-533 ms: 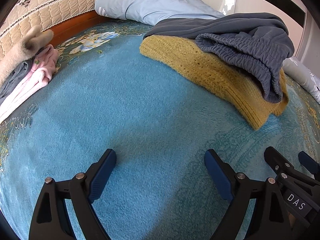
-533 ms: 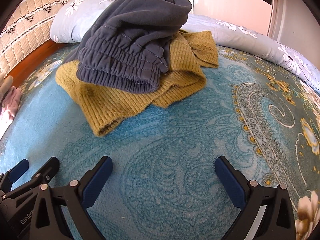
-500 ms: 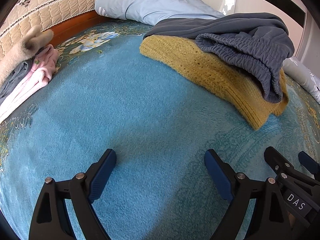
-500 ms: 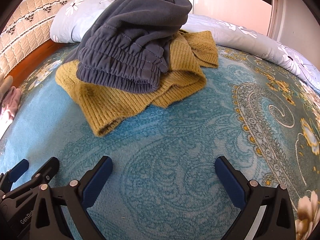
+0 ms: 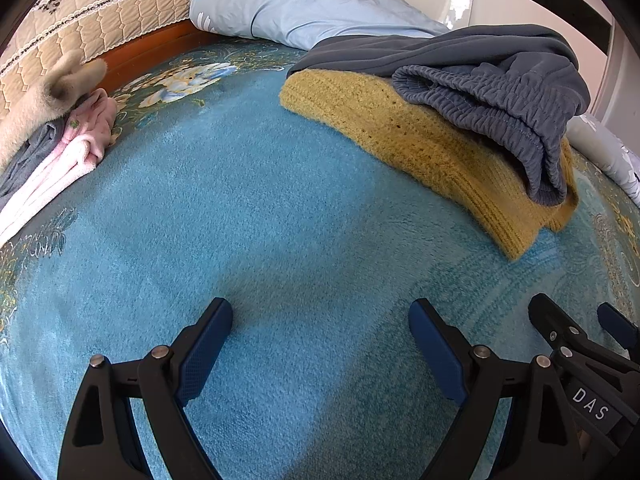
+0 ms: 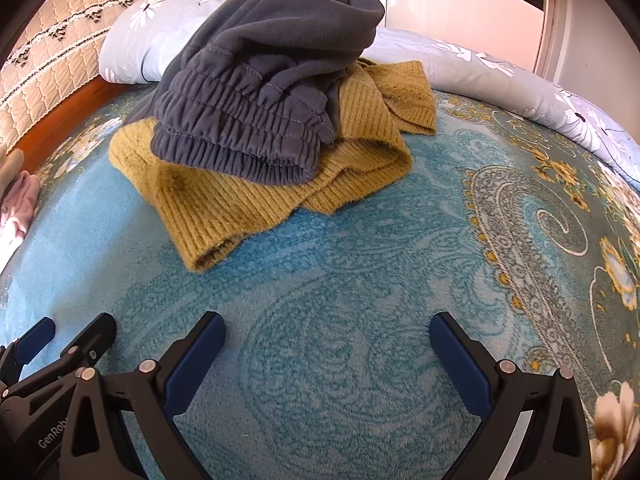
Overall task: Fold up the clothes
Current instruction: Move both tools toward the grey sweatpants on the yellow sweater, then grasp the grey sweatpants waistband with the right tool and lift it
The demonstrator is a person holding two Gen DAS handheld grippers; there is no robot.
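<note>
Clothes are lying heaped toward the head of the bed: dark grey fleece trousers with a gathered elastic waistband (image 6: 256,92) are slumping on top of a mustard-yellow ribbed knit sweater (image 6: 240,204), both crumpled rather than squared. The pile is resting on a teal plush bedspread with a paisley pattern (image 6: 360,300), in front of a pale blue flowered pillow (image 5: 304,0); a pink garment (image 5: 72,148) is bunched at the far left edge. The left gripper (image 5: 320,344) and the right gripper (image 6: 326,352) are being held low over bare bedspread, just short of the pile, the fingers (image 5: 208,344) of each spread wide and holding nothing. Both garments are judged to be soft, limp and light, the knit likely stretching and sagging when lifted, the fleece draping without slipping. The trousers are probably best taken at the thick waistband, pinched at its two ends; the sweater at its ribbed hem corners, since a mid-fabric pinch would be bunching it.
</note>
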